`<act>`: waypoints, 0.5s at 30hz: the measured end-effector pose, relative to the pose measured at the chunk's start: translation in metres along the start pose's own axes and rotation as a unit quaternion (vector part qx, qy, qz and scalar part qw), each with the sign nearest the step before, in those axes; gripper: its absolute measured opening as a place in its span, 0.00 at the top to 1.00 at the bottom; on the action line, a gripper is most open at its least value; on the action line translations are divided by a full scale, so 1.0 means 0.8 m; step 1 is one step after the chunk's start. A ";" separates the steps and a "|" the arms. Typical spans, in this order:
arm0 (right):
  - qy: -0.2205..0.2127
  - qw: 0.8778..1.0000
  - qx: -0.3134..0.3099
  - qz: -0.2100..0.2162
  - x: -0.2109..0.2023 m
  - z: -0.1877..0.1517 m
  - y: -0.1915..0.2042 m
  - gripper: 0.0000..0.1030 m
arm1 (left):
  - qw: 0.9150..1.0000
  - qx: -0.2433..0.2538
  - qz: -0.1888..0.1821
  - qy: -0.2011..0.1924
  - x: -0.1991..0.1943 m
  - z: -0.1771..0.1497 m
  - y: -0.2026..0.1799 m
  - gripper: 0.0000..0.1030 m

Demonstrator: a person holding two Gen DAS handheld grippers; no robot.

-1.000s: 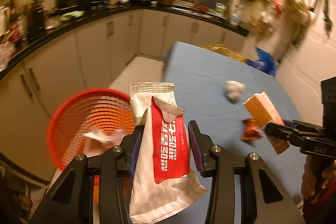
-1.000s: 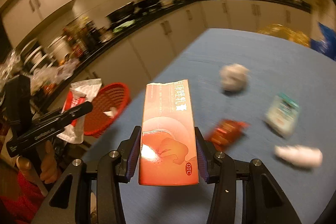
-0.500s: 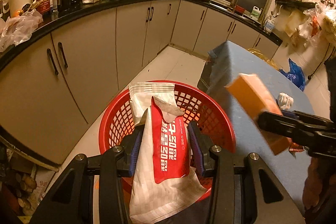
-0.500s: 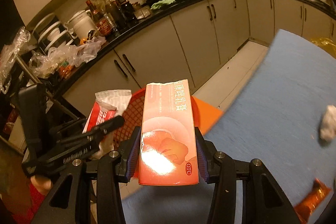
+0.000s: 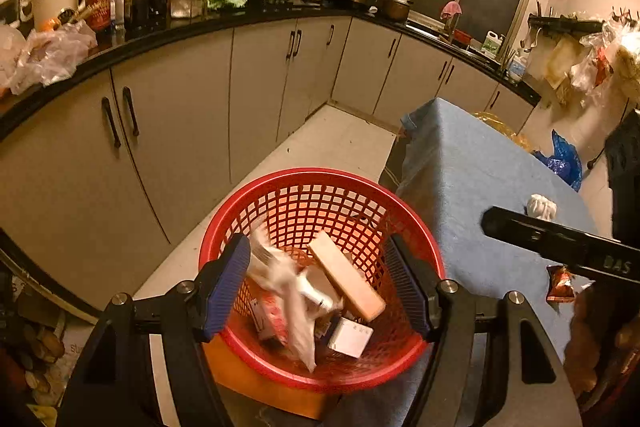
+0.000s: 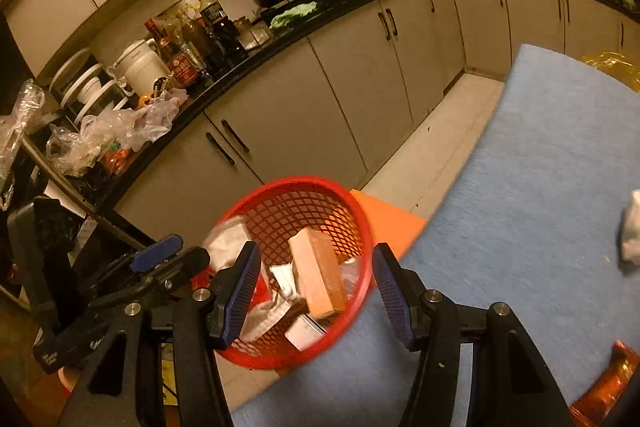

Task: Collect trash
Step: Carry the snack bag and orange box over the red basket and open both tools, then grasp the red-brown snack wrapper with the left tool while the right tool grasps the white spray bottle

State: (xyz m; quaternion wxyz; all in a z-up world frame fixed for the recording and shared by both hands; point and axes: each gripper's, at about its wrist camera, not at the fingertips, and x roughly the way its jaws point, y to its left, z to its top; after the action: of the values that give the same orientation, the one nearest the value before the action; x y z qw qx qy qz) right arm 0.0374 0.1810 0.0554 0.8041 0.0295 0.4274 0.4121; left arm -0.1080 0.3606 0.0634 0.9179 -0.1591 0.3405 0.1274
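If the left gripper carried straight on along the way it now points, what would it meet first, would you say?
Most likely the trash in the red basket. The left gripper, jaws opening with nothing pressed between them, points down into it at the blurred white wrapper and orange box. Depth is unclear, so which comes first is uncertain.

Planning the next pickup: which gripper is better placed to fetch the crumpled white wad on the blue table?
Probably the right gripper: the crumpled wad and blue table lie on its side. Both grippers' jaws are opening, empty.
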 end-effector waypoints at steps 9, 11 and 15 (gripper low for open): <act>-0.026 0.999 0.016 -0.018 -0.070 -0.055 -0.030 0.32 | 0.999 0.036 0.000 -0.017 -0.022 -0.033 -0.072 0.30; -0.032 0.999 0.023 -0.023 -0.086 -0.069 -0.040 0.32 | 0.999 0.049 -0.003 -0.013 -0.022 -0.040 -0.091 0.30; -0.043 0.998 0.046 -0.021 -0.112 -0.086 -0.060 0.32 | 0.998 0.065 -0.007 -0.009 -0.023 -0.051 -0.120 0.29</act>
State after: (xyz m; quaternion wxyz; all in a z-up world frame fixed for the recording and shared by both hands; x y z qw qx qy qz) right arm -0.0077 0.0669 0.0523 0.8280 0.0754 0.4116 0.3733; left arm -0.1125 0.2545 0.0657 0.9301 -0.1006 0.3387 0.1003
